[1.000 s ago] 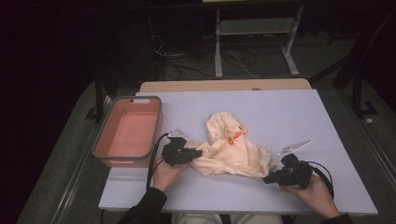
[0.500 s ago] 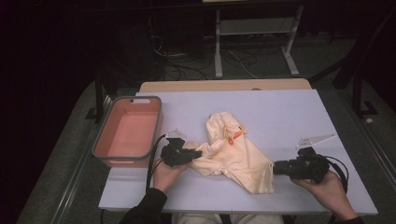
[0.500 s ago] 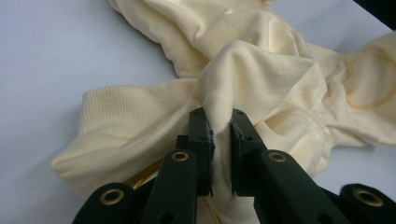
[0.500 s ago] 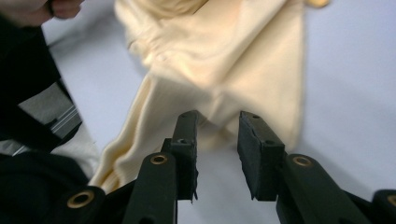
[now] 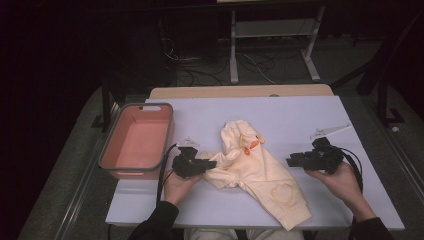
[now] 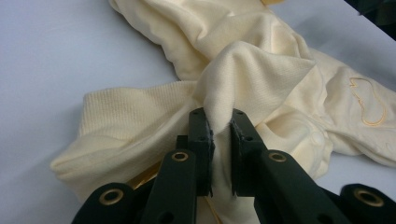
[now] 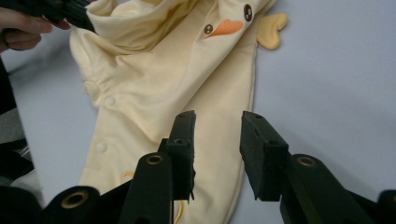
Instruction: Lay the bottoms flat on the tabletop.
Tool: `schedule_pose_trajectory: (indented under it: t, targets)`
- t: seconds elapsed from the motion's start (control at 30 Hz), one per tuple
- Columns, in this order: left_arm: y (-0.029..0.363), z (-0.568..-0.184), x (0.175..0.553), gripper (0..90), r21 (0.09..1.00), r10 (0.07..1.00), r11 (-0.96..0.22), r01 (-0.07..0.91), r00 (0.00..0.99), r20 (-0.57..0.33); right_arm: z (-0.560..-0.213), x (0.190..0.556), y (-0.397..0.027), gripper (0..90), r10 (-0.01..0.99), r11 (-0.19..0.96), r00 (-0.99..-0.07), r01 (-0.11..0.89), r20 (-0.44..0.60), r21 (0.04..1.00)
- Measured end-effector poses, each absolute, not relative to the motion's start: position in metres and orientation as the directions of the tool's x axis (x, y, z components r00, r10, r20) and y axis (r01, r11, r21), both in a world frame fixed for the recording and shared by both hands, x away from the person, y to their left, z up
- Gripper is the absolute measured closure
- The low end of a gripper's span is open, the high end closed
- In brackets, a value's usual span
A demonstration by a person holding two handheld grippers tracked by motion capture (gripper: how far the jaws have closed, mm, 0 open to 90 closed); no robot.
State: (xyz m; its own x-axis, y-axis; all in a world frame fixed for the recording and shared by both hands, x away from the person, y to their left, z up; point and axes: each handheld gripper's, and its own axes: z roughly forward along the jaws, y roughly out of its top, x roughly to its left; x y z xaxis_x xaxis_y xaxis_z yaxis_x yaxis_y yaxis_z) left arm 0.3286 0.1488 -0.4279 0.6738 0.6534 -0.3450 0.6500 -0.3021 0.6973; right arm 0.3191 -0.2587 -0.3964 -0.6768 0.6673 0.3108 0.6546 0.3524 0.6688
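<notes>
- I am holding the left gripper [image 5: 209, 164] low over the near left part of the table [image 5: 300, 112], my left hand [image 5: 177, 184] coming in from the bottom edge and the jaws pointing right toward the garment.
- In the left gripper view its jaws are pinching a raised fold of the pale yellow baby garment [image 6: 261, 74], with cloth squeezed tight between the pads and a ribbed cuff [image 6: 126, 112] lying just to the left of them.
- I am carrying the right gripper [image 5: 292, 162] off the cloth's right edge, my right hand [image 5: 336, 176] wrapped around its body, jaws aiming left toward the garment.
- Its jaws have just been opening and are now standing apart with nothing between them; in the right gripper view I am seeing the garment [image 7: 177, 84] and its orange beak patch [image 7: 225, 27] lying beyond them.
- The garment [image 5: 250, 170] is lying across the middle of the table, its long part running toward the near right; the pink bin [image 5: 137, 140] is sitting at the left.
- Compared with a second ago, my right gripper is sitting farther right and clear of the cloth it was gripping, the garment is stretched out longer, and my left hand is keeping its place.
</notes>
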Motion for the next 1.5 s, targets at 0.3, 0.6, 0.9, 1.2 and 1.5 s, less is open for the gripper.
schedule_pose_trajectory:
  t: [0.3,0.6,0.9,1.2,1.5]
  targets:
    - [0.148,-0.428,0.329,80.8,0.700,0.651,-0.307,0.645,0.679,-0.340,-0.407,0.357,-0.237,62.0,0.664,0.390,-0.690,0.648,0.288,0.654]
    - [0.148,-0.427,0.329,80.8,0.703,0.650,-0.313,0.638,0.684,-0.332,-0.417,0.381,-0.230,59.5,0.677,0.384,-0.672,0.670,0.299,0.636]
    - [0.147,-0.426,0.329,80.9,0.708,0.647,-0.319,0.630,0.691,-0.322,-0.429,0.402,-0.223,58.2,0.682,0.358,-0.649,0.699,0.338,0.619]
    - [0.148,-0.427,0.327,80.8,0.710,0.649,-0.316,0.629,0.689,-0.322,-0.438,0.411,-0.216,58.4,0.672,0.370,-0.646,0.717,0.363,0.591]
    - [0.148,-0.429,0.325,80.8,0.717,0.649,-0.310,0.625,0.690,-0.320,-0.448,0.420,-0.202,65.7,0.648,0.379,-0.650,0.728,0.397,0.572]
